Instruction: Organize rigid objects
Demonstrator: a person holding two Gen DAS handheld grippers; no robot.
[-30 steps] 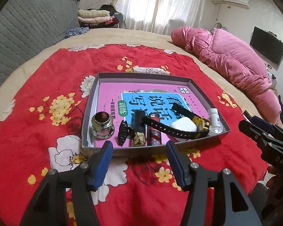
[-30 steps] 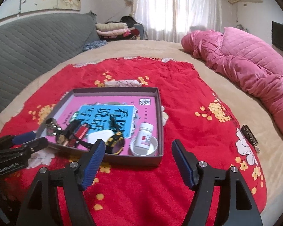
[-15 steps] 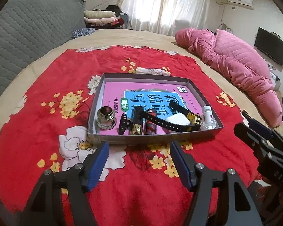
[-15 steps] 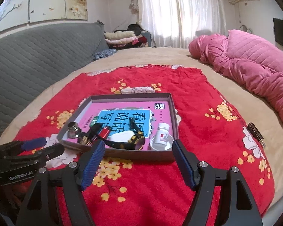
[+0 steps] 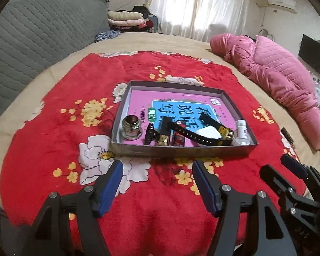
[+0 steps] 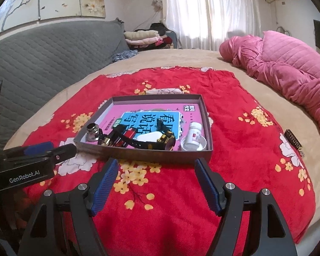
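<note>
A shallow grey box (image 5: 181, 150) (image 6: 143, 154) lies on the red flowered blanket, lined with a pink and blue book. Along its near side lie a glass ink bottle (image 5: 131, 127) (image 6: 92, 130), a black clip (image 5: 150, 136), a black watch (image 5: 199, 137) (image 6: 148, 141), a white case (image 5: 209, 132), and a white pill bottle (image 5: 241, 129) (image 6: 194, 136) standing in a clear lid. My left gripper (image 5: 156, 176) is open and empty, in front of the box. My right gripper (image 6: 155, 173) is open and empty, also in front of it.
The red blanket (image 5: 53, 128) covers a round beige bed. A pink quilt (image 5: 277, 81) is heaped at the right. A grey padded headboard (image 5: 32, 42) rises on the left. A small dark rectangular item (image 6: 294, 141) lies at the blanket's right edge.
Both grippers have drawn back and up from the box, which now looks smaller and farther. Nothing in the box has moved. Both stay open.
</note>
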